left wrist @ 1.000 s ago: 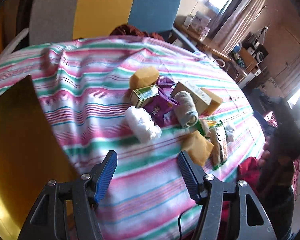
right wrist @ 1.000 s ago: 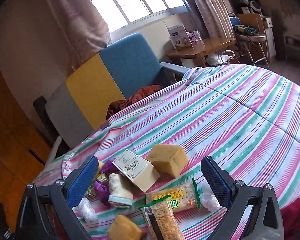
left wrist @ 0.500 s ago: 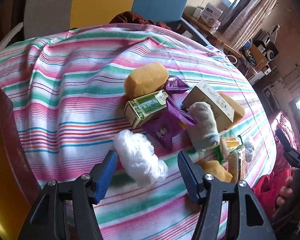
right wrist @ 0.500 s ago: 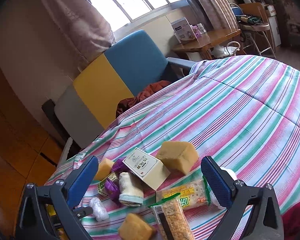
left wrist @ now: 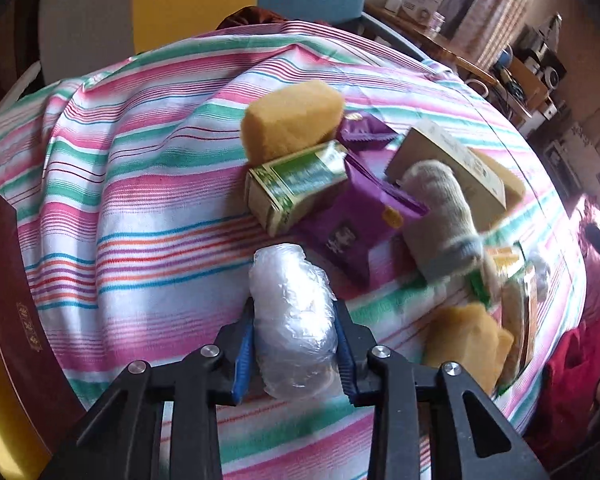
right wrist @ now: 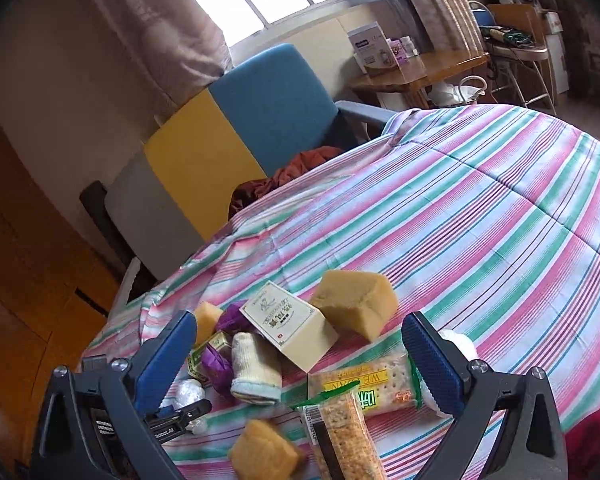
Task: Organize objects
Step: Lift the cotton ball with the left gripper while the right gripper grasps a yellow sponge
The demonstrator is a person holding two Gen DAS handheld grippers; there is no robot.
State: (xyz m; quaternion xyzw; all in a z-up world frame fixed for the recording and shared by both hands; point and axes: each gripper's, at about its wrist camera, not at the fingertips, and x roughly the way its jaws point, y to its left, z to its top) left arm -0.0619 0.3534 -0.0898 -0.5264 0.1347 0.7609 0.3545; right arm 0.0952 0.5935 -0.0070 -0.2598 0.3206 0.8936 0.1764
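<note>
Left wrist view: left claw (left wrist: 296, 344) is gripping the crumpled clear plastic bag (left wrist: 290, 308); right claw (right wrist: 300, 360) is hanging wide; the pile on the striped tabletop (left wrist: 140, 184) is awaiting sorting.

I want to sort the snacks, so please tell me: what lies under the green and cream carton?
The green and cream carton leans on a purple foil snack packet, with a yellow sponge block behind it. Whatever lies beneath its base is hidden.
</note>
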